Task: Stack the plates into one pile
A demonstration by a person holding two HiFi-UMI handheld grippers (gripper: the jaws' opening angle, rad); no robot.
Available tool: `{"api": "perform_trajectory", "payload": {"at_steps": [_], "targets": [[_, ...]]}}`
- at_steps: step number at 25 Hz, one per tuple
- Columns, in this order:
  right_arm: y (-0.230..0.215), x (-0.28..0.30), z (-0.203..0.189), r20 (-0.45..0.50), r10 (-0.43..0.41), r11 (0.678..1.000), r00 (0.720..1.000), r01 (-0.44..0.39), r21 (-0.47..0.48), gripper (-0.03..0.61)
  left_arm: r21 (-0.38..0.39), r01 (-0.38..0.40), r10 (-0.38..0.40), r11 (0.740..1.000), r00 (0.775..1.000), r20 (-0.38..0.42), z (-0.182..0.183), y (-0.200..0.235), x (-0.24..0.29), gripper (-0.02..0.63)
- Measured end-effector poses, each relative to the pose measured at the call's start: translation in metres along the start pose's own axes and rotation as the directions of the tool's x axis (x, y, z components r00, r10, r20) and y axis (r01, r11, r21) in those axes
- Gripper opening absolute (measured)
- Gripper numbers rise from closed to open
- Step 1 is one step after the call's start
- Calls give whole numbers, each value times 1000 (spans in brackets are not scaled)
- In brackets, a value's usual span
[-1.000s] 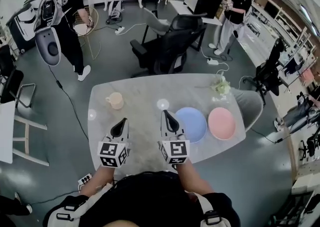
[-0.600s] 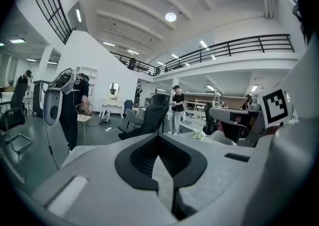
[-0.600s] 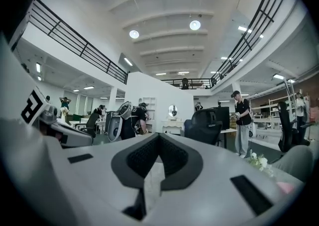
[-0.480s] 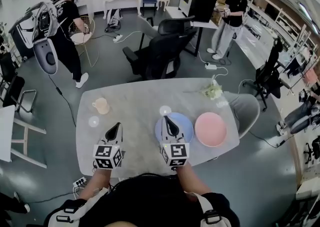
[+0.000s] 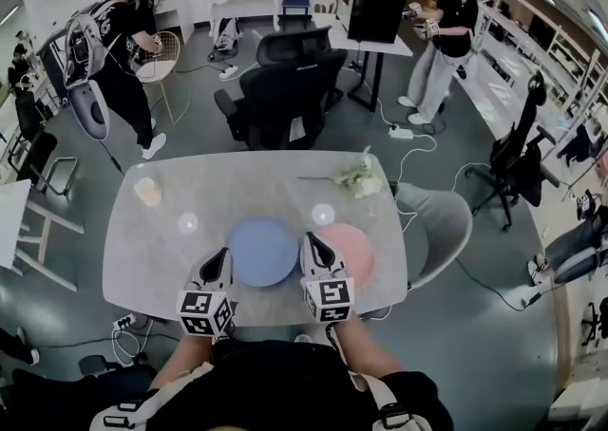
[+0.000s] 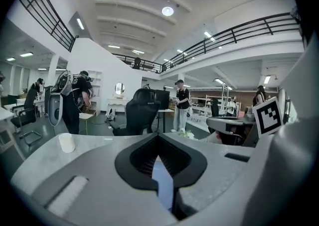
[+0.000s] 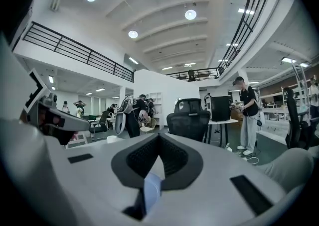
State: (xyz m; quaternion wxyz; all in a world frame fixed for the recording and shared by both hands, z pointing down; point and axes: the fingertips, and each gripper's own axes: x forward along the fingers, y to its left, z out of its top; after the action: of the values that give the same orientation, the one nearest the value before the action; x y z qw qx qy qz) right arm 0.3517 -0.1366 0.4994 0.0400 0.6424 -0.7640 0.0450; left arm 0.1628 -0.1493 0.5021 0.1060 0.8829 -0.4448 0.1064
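Overhead, two plates lie apart and unstacked on a marble table — the blue plate near the front edge, the pink plate at its 3 o'clock with a strip of tabletop between them. The left gripper points at the blue plate's 8 o'clock rim, its tip just beside the edge; whether it touches cannot be told. The right gripper reaches in over the gap between the plates, its body covering the pink plate's near-left part.

Both tools are clenched on nothing. In the left gripper view the jaws meet at the tip, with only a sliver of blue plate showing through the slot beneath them. The right gripper view shows the same — jaws together, a slip of blue plate below.

A pale cup stands at the blue plate's 10 o'clock, well apart, near the table's far-left corner. A sprig of flowers lies at 1 o'clock near the far edge. Beyond the table, at 12 o'clock, stands a black chair. One person with gear on the back stands at 10 o'clock, another at 2 o'clock.
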Motion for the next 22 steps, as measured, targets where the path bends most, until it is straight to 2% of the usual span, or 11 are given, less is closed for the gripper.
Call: {"api": "perform_trajectory", "payload": {"at_steps": [4,9,13,16,18,19,20,22], "targets": [[-4,-9,13,23,91,996,996,-91,-17,9,1,-28,28,1000,1000,-3,6,-25,-3,3],[6,-6,18,59,138,990,989,-137,-18,9,27,-69,70,997,998,-9,4,-23,-13,3],[28,10,18,41,214,973,976,-210,-95,9,-15,-129,129,992,992,-7,0,-7,-23,3],[54,25,8,-9,300,937,954,-297,-183,9,-45,-182,182,982,983,-10,-4,2,-39,3],[77,38,-14,-93,375,893,922,-386,-231,17,-55,-217,217,975,976,-16,-9,8,-47,3],[90,45,-30,-149,419,863,896,-443,-243,72,-61,-232,231,971,973,-21,-11,12,-51,3],[104,50,-48,-209,461,828,862,-503,-248,140,-66,-246,245,967,969,-26,-14,15,-55,3],[132,54,-88,-337,523,751,783,-611,-253,153,-77,-281,279,957,960,-34,-18,21,-66,3]]}}
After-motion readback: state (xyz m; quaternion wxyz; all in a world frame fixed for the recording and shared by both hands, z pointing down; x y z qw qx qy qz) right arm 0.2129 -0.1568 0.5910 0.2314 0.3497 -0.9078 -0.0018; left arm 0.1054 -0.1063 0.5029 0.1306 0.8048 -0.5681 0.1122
